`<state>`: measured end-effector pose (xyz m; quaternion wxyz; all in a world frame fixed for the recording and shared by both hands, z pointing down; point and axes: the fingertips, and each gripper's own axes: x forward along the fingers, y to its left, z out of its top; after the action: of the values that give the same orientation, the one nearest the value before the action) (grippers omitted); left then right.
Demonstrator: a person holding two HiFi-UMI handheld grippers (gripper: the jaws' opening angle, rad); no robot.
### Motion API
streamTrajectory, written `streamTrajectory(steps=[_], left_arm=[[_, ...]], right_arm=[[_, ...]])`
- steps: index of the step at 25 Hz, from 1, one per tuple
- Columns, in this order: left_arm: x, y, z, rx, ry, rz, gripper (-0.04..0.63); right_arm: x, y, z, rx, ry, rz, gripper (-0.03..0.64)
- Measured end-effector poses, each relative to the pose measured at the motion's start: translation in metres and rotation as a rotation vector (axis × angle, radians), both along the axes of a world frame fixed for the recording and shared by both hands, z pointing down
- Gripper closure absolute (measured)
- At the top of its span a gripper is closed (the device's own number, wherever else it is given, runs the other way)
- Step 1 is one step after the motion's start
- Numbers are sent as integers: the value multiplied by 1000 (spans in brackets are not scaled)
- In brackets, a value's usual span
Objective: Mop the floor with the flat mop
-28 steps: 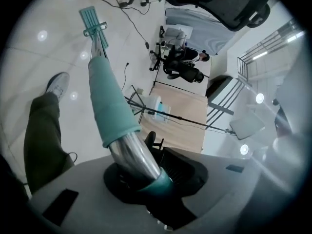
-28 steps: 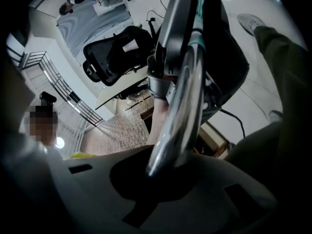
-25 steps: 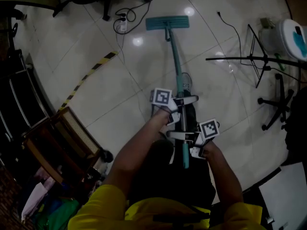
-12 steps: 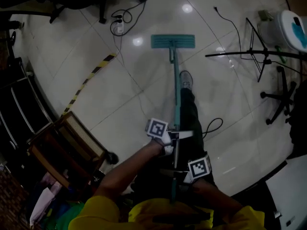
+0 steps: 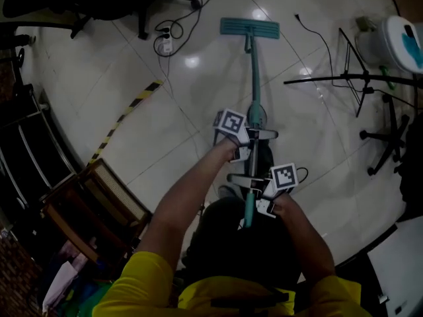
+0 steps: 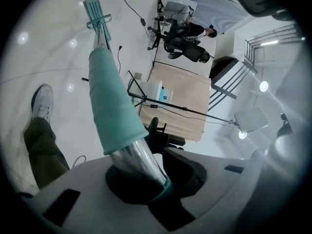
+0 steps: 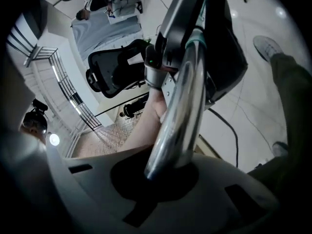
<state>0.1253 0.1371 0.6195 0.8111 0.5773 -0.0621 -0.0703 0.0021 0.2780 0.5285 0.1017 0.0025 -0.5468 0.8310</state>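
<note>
Teal sleeving is covering the lower stretch of the mop handle (image 5: 254, 84), and the flat mop head (image 5: 249, 27) is being rested flat on the pale tiled floor (image 5: 165, 131), well ahead of the person and near a coiled cable (image 5: 165, 35). The handle is being held at two heights. The left gripper (image 5: 258, 135) is being kept further down, where the sleeve gives way to bare chrome tube, and the right gripper (image 5: 248, 180) nearer the top end, close to the body. This spacing is judged to give leverage, the lower grip steering while the upper one is driving. The left fingers are being eased open slightly, yet they are being kept narrow, with the tube seated between them. The right fingers are being kept clamped around the chrome tube. Both grippers are being pointed roughly level across the shaft, so that it is sloping down and the head is lying flush. A grey shoe (image 6: 42, 103) is being planted just beside the shaft. No brand or wording is being made out. Only black-and-white square markers on the cubes and striped yellow-black tape (image 5: 125, 111) are being shown.
</note>
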Motion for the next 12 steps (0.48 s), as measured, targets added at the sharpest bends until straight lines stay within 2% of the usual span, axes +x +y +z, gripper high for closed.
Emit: streamTrajectory(steps=[3,6,9,12], left_arm=[[-2,-47,25,77,-41,6,502],[1,-62,24,76,-34,-22,506],[11,-42,-7,49,-36,-46,505],[27,-6,-54,21,-29,-77,469]], right_arm=[[-6,-43,20,-22,-35,40,615],[-6,-61,5,-15,-101,73,615],[4,-48,-41,-51,-154,83,615],[25,-19,-95,-114,-172,86,611]])
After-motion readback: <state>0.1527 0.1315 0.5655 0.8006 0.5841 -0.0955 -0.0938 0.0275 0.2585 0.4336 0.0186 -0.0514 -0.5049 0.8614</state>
